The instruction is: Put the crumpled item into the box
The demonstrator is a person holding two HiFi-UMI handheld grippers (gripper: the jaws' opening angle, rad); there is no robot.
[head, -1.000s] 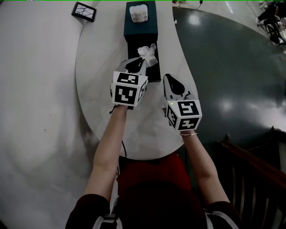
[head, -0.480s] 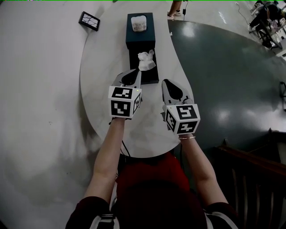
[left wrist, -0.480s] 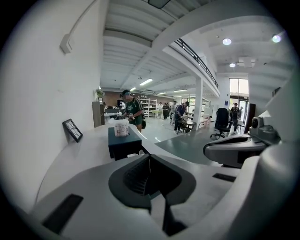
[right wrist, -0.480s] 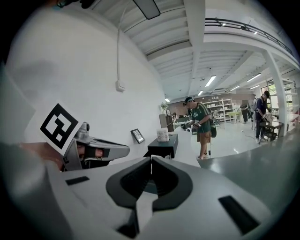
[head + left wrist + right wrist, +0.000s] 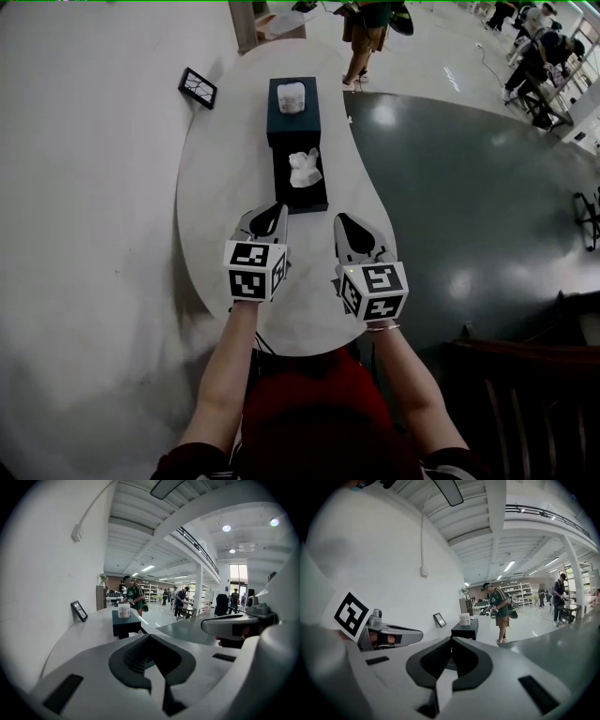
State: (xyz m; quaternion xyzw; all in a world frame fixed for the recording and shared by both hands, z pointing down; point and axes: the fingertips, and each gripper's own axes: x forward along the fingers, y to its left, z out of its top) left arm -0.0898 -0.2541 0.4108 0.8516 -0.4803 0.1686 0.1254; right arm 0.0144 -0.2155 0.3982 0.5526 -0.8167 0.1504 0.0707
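Head view: white crumpled item [image 5: 304, 167] lies in dark box [image 5: 298, 196].

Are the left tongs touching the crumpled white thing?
Apart. In the head view the left tongs end at the black box's near edge, while the crumpled paper lies farther up in it, with bare box floor between.
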